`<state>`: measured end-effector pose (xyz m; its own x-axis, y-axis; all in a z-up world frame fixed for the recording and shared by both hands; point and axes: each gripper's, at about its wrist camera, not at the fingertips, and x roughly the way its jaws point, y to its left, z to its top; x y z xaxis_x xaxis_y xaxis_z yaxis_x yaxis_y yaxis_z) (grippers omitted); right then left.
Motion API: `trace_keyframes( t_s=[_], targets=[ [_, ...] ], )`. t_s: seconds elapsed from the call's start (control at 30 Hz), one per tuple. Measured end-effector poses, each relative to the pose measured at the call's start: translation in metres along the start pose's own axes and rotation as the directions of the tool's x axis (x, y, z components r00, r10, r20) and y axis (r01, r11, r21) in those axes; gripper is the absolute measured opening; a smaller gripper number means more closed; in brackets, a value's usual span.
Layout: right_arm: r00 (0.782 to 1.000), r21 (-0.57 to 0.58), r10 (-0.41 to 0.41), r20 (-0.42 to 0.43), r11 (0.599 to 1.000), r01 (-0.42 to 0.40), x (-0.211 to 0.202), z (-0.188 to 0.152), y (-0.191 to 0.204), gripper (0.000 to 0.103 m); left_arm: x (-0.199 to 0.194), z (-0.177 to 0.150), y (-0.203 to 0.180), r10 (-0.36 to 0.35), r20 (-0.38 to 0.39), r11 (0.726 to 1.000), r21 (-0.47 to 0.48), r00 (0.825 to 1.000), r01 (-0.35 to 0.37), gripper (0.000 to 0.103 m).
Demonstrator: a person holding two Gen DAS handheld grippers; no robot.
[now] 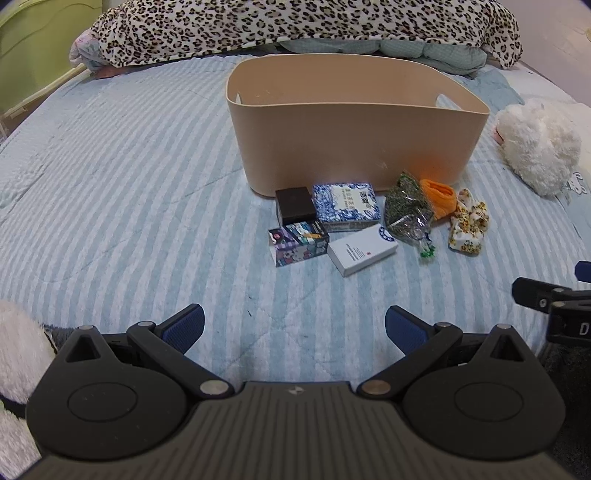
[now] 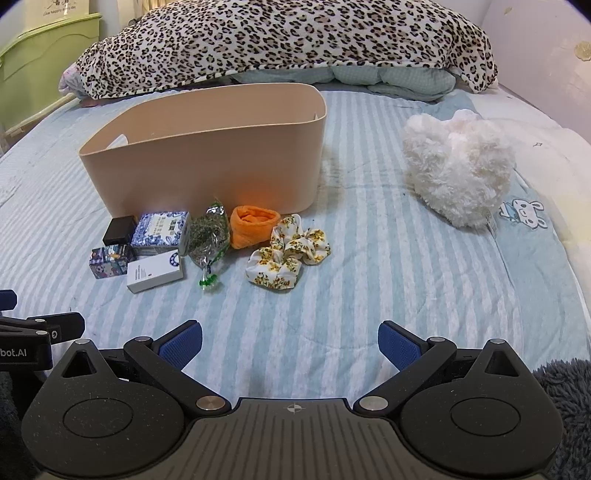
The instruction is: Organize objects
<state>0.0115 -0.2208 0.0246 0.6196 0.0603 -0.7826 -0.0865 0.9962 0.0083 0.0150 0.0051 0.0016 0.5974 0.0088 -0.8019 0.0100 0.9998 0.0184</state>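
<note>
A tan storage bin (image 1: 354,147) (image 2: 207,155) stands on the striped bed. In front of it lie a black box (image 1: 295,205) (image 2: 119,229), a blue-white patterned box (image 1: 345,205) (image 2: 159,230), a colourful small box (image 1: 298,242) (image 2: 110,260), a white box (image 1: 362,249) (image 2: 155,271), a clear bag of green dried leaves (image 1: 408,210) (image 2: 208,236), an orange cloth (image 1: 439,197) (image 2: 253,225) and floral scrunchies (image 1: 469,225) (image 2: 288,254). My left gripper (image 1: 294,328) is open and empty, short of the boxes. My right gripper (image 2: 290,345) is open and empty, short of the scrunchies.
A white fluffy plush (image 1: 539,147) (image 2: 456,170) lies right of the bin. A leopard-print blanket (image 1: 295,27) (image 2: 280,40) is heaped at the back. A green cabinet (image 2: 40,62) stands at the left. The right gripper's body shows in the left wrist view (image 1: 554,306).
</note>
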Motion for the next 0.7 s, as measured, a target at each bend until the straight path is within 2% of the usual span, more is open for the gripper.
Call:
trace_keyframes(
  t_s=[0.17, 0.3, 0.57, 0.7],
  targets=[
    [1.0, 0.011, -0.029, 0.006, 1.0, 0.029, 0.002, 0.01, -0.005, 0.1, 0.008, 0.01, 0.004, 0.021, 0.002, 1.0, -0.005, 1.0, -0.021, 0.103],
    [1.0, 0.028, -0.03, 0.002, 0.999, 0.03, 0.009, 0.022, -0.008, 0.1, 0.019, 0.023, 0.012, 0.016, -0.001, 0.999, -0.046, 1.0, -0.016, 0.103],
    [0.999, -0.002, -0.034, -0.027, 0.999, 0.034, 0.04, 0.04, 0.002, 0.099, 0.048, 0.047, 0.011, 0.059, -0.02, 0.996, -0.072, 0.998, -0.06, 0.103],
    [0.999, 0.003, -0.02, -0.049, 1.0, 0.02, 0.06, 0.041, 0.003, 0.094, 0.069, 0.054, 0.011, 0.052, -0.054, 0.995, -0.088, 0.997, -0.057, 0.103]
  ],
)
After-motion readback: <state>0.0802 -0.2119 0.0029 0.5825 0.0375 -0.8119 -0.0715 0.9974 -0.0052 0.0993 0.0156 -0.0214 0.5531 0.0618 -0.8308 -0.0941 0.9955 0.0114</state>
